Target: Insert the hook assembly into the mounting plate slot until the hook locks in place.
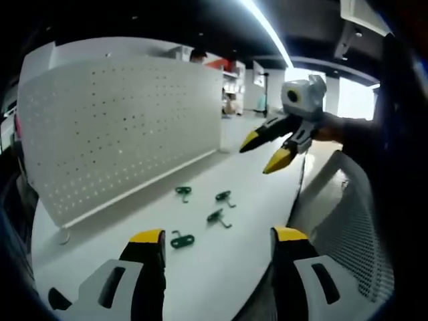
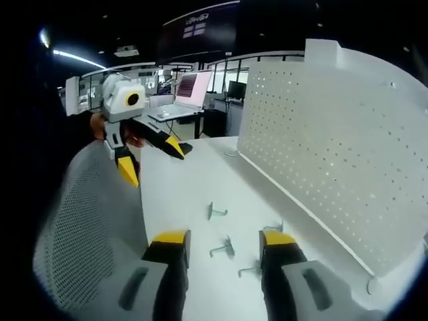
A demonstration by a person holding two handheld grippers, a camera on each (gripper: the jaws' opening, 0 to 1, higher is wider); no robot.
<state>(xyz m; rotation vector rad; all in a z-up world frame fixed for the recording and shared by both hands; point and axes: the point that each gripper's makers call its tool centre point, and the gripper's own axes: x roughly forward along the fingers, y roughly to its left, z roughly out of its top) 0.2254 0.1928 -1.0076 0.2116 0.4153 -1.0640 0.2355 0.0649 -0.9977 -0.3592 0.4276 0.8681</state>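
I held my left gripper (image 1: 217, 247) low over the white table (image 1: 254, 194) with its jaws spread and empty, the four green hooks (image 1: 182, 240) lying loose just ahead at twelve o'clock, near enough to reach. My right gripper (image 2: 221, 249) was likewise open and holding nothing, hooks (image 2: 224, 249) between and beyond its tips. The pegboard (image 1: 120, 127) stood upright at ten o'clock in the left gripper view, two o'clock in the right gripper view, its holes facing me, I judged, for an easy insertion.
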